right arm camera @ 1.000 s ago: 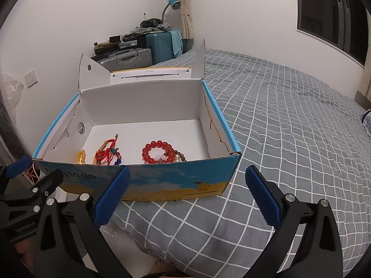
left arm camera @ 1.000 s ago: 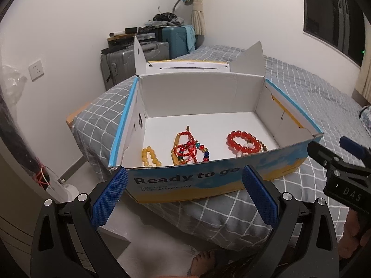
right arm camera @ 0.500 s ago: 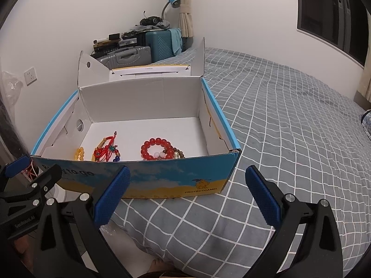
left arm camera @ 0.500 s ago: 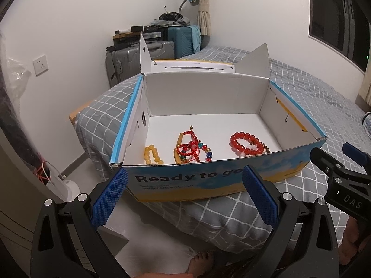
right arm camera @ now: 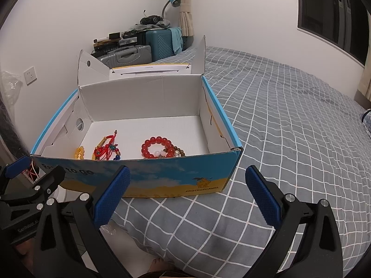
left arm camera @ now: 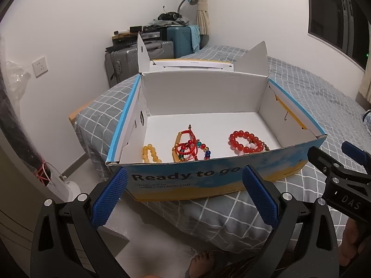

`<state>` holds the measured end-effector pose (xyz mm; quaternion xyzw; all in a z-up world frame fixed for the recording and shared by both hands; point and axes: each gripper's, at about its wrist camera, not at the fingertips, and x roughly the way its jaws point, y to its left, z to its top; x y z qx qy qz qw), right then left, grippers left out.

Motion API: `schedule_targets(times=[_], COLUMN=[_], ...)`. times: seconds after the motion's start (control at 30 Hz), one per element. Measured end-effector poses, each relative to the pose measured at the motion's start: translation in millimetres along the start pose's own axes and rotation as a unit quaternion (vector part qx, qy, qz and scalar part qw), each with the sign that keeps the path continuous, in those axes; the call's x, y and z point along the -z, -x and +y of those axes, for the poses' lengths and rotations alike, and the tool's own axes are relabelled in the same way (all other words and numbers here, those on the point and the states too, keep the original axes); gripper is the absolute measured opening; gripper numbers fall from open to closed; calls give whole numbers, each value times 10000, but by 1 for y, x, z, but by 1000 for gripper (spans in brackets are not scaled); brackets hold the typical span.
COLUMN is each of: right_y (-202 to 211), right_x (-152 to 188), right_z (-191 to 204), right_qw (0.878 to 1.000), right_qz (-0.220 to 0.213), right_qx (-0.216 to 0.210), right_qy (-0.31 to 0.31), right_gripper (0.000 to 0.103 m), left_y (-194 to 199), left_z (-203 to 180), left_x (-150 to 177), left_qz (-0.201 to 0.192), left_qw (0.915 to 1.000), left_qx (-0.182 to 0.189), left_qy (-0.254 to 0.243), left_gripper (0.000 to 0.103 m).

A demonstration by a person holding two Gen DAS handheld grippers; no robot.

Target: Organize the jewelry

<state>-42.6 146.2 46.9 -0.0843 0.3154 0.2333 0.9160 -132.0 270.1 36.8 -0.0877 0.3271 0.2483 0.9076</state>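
Open box (left arm camera: pixel 208 180) sits on the bed (right arm camera: pixel 289 120) at its corner, lid flaps up at the back. Jewelry is inside on the white floor, near the front wall: yellow beads (left arm camera: pixel 150 154) left, red cord tangle (left arm camera: pixel 189 147) in the middle, red bead bracelet (left arm camera: pixel 245 141) right, with a brown bead strand just behind it. Pieces lie apart, none touching. Left tool (left arm camera: pixel 184 195) hovers in front of the box, jaws wide apart, nothing held. Right tool (right arm camera: pixel 187 194) same: wide apart, empty, short of the front wall. Suitcases (right arm camera: pixel 139 51) are stacked against the far wall.
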Motion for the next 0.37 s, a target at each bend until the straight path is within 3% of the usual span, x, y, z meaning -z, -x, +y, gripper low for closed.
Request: schedule_targets(times=[0.37], right_y=[0], right_x=[0], right_z=[1], right_qw=[10000], right_qz=[6], right_qx=[-7], right_qy=[1], right_gripper=[95], left_y=[0], left_z=[-1], left_x=[-1], left_qz=[6], left_qw=[9999], left_qx=[-133], left_qy=[-90], left_gripper=[97])
